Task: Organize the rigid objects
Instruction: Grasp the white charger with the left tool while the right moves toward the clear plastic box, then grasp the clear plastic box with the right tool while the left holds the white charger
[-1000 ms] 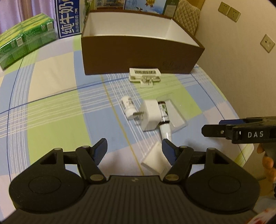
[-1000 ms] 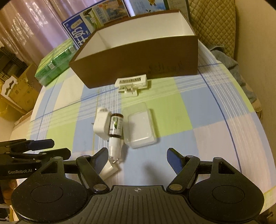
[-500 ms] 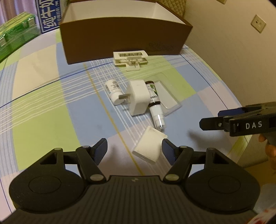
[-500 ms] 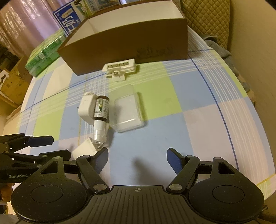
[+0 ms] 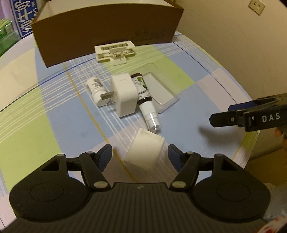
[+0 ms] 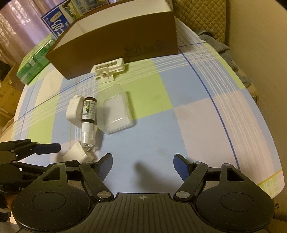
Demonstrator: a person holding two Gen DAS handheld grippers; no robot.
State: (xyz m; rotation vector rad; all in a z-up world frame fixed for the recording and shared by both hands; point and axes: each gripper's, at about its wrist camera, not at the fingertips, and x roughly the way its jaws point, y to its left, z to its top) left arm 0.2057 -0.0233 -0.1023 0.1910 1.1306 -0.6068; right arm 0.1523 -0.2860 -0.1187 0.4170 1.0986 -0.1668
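Note:
A white block (image 5: 144, 149) lies on the checked cloth between the open jaws of my left gripper (image 5: 140, 155); it also shows in the right wrist view (image 6: 78, 154). Beyond it lie a dark dropper bottle (image 5: 146, 101), a white plug adapter (image 5: 124, 95), a small white bottle (image 5: 96, 91), a clear plastic case (image 5: 161, 89) and a white clip (image 5: 115, 51). A brown box (image 5: 107, 26) with a white inside stands at the back. My right gripper (image 6: 143, 164) is open and empty over bare cloth, right of the objects.
Green cartons (image 6: 35, 61) and a blue-and-white milk carton (image 6: 59, 19) stand at the back left. The table's right edge (image 6: 269, 143) drops off beside a beige wall. A quilted cushion (image 6: 199, 14) sits behind the box.
My left gripper has moved forward and down, so the white block now sits between its jaws. My right gripper has moved forward a little. Both stayed open.

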